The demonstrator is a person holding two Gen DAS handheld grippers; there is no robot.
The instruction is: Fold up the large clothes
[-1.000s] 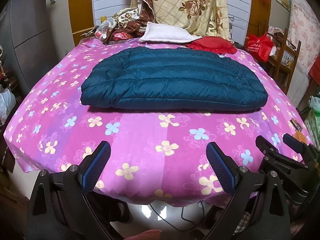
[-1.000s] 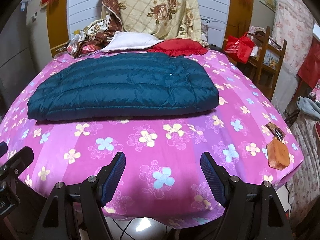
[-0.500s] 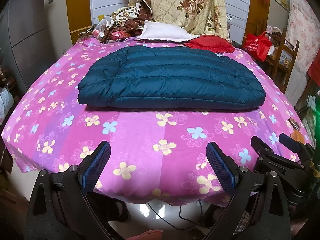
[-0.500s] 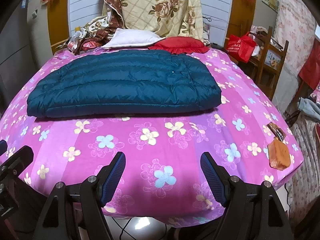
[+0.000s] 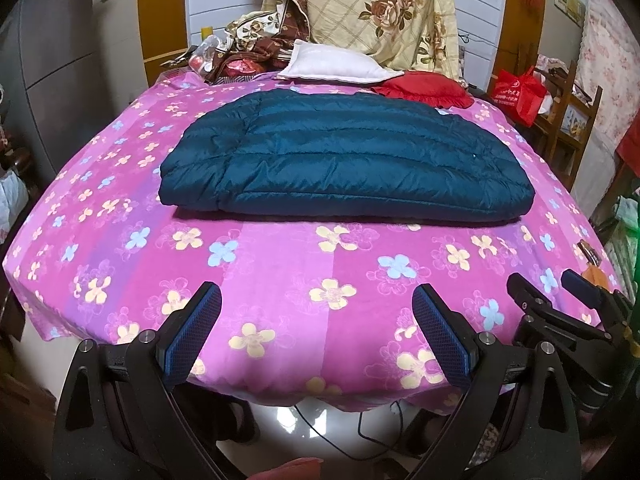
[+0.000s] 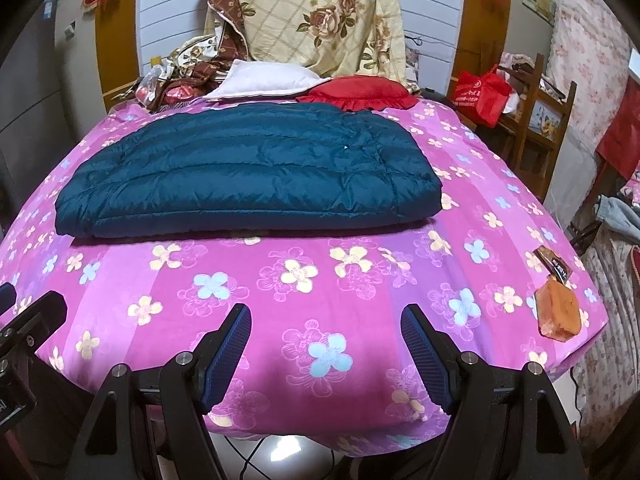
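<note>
- A folded down jacket (image 5: 344,160) is laid flat on the middle of the bed (image 5: 280,280).
- Behind it, at the head of the bed, a pillow (image 5: 332,66) and a cushion (image 5: 424,90) are set side by side, the cushion to the right.
- A quilt (image 5: 384,12) is propped upright behind them.
- A small packet (image 6: 558,312) is placed at the bed's near right corner.

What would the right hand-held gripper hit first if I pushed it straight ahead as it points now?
Probably the bare pink flowered bedsheet, short of the folded blue puffer jacket. The right hand-held gripper is open and empty; depth is uncertain.
</note>
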